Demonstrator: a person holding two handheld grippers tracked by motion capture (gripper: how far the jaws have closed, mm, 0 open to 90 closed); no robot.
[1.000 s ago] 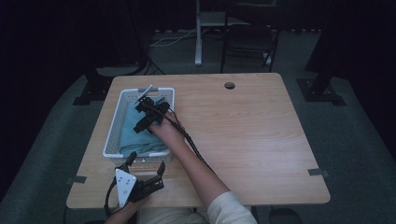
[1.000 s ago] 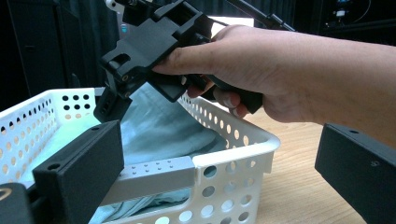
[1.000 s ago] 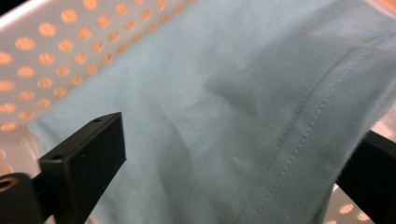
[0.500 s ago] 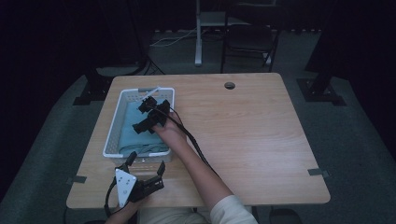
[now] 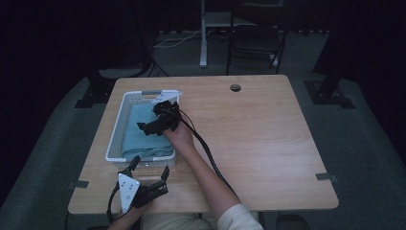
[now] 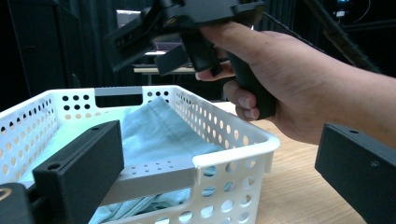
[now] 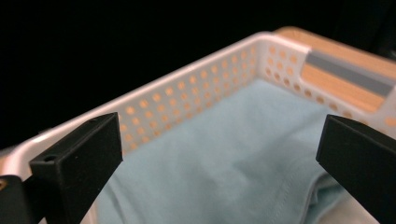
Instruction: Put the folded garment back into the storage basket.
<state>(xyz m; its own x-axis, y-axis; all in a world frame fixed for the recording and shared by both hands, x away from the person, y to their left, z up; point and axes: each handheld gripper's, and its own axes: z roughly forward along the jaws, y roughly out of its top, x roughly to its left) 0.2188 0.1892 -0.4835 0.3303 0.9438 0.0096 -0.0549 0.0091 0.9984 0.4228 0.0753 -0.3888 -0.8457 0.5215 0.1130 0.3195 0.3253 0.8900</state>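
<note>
Fabric, pale blue: a folded cloth (image 5: 143,132) is lying inside the white perforated basket (image 5: 115,139), covering most of its floor; the weave looks thin and soft.
Left gripper (image 5: 149,179): is resting on the table (image 5: 268,143) just in front of the basket's near wall, jaws spread wide and holding nothing, pointing at that wall.
Basket near wall (image 6: 233,158): is standing between the left gripper's jaws and the cloth, with a grey handle strip set into it.
Right gripper (image 5: 152,123): is hovering over the basket's right half, above the cloth, jaws wide apart and empty, tipped down toward the fabric.
Right hand (image 6: 299,88): is wrapping the grip just beside the basket's right rim.
Cloth seam (image 7: 280,205): a stitched hem is showing at the fold nearest the right gripper, inside the basket.
Handling: likely light, limp and easy to bunch; it will probably sag and unfold once lifted rather than keep its shape.
Hold point: a pinch on a raised fold or the hemmed edge inside the basket seems safest, since flat fabric gives the jaws little to bite.
Basket far wall (image 7: 196,93): is rising beyond the cloth, untouched.
</note>
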